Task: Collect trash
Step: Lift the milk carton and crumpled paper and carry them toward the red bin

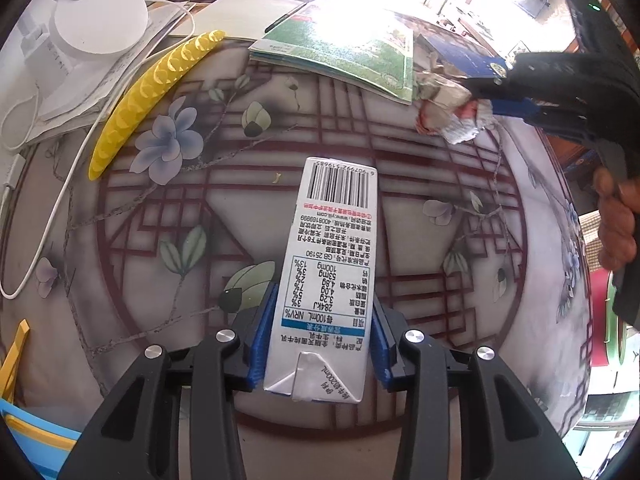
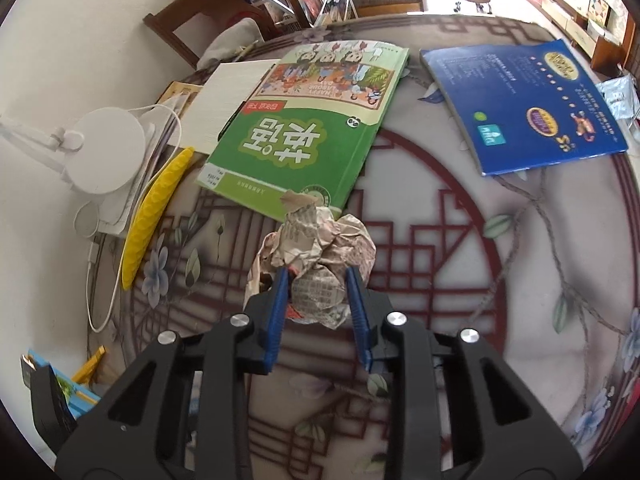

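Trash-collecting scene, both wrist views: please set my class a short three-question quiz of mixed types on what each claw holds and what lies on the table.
1. True or false: the left claw is shut on a milk carton.
2. What does the right claw grip: A a yellow ruler, B a crumpled newspaper ball, C a blue book?
3. Fill in: the far edge of the paper ball overlaps the near corner of the ___ textbook.

Key
1. True; its pads press both sides of the carton.
2. B; the yellow toothed strip and the blue book lie untouched on the table.
3. Green.
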